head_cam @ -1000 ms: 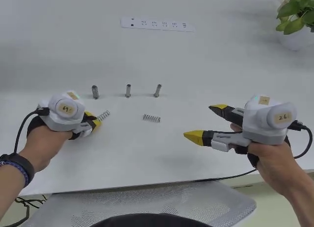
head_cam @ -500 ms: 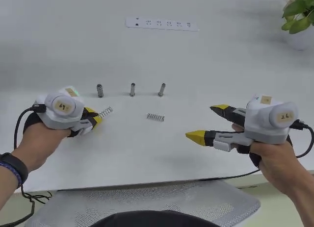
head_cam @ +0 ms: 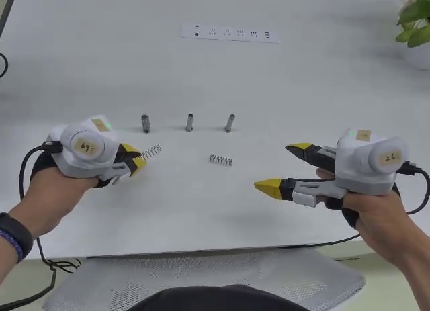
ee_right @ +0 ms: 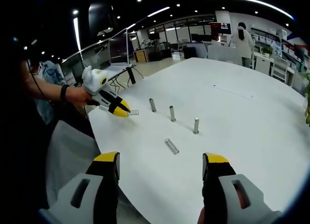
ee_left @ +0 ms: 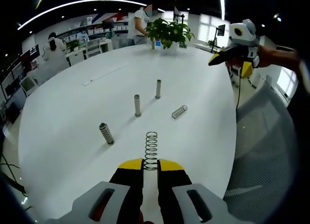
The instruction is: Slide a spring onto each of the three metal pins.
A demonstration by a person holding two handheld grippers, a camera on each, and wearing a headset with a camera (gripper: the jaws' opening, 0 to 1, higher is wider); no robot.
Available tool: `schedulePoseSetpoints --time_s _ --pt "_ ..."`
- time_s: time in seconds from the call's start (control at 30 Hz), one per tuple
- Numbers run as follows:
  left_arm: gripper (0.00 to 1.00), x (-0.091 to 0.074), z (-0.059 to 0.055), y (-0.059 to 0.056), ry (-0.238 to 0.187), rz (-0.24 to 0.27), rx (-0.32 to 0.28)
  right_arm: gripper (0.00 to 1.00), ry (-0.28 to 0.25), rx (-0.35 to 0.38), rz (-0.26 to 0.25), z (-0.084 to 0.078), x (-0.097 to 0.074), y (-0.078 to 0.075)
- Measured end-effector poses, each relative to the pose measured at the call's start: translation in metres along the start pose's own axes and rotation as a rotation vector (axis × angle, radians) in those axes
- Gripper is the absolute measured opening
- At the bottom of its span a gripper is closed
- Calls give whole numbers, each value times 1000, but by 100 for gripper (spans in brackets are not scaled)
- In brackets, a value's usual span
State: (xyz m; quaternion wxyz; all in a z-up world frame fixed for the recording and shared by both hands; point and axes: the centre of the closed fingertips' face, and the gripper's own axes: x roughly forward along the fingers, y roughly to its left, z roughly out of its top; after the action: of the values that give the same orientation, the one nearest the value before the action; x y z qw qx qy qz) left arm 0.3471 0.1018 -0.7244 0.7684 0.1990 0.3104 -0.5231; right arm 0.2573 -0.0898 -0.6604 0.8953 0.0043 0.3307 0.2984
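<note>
Springs first: one spring (head_cam: 152, 151) is pinched by its near end between the closed yellow tips of the left tongs (head_cam: 136, 158), its free end pointing up and away from the white surface (head_cam: 201, 210) toward the row of pins. The left gripper view looks straight along it, so the coils stack into a column rising from the tips. A loose spring (head_cam: 220, 160) lies flat on the surface, near the row, below the gap between the middle pin (head_cam: 189, 122) and the right pin (head_cam: 230, 123).

All three pins stand upright in a line. From the head view the left pin (head_cam: 146, 123) just looks thicker and darker than the others; the left gripper view, closer in, shows coils wrapped round it, while the middle and right pins are bare smooth metal.

The right tongs (head_cam: 282, 167) hang above the surface's near right part with the jaws spread wide and nothing between them, well apart from the pins and springs. The right gripper view frames the loose spring between its two yellow tips and the pin row beyond.

A white power strip (head_cam: 230, 33) lies at the far side, and a green plant (head_cam: 416, 25) stands at the far right corner.
</note>
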Motion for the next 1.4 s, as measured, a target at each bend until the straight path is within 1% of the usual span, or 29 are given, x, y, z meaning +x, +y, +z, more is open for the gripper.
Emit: schedulePoseSetpoints --time_s 0.27,0.53,0.7,0.8,1.0,1.13,1.4 --pt "3 -4 12 -15 -16 -24 35 67 1 -5 29 0 6 7" --pt "3 -4 32 -31 -40 -57 84 66 -3 -10 56 2 10 12" --pt "3 -4 43 -40 -56 -76 108 64 -9 -13 71 5 11 17" --pt "3 -3 48 -44 -66 -88 120 62 -12 -17 84 7 13 21" --pt "3 -2 59 -59 -82 -118 157 60 -17 -25 113 11 18 27" --pt "3 -1 65 -71 -89 -142 180 57 -22 -28 135 12 22 29" --pt "3 -1 74 -88 -100 -177 221 52 -32 -32 174 14 25 38"
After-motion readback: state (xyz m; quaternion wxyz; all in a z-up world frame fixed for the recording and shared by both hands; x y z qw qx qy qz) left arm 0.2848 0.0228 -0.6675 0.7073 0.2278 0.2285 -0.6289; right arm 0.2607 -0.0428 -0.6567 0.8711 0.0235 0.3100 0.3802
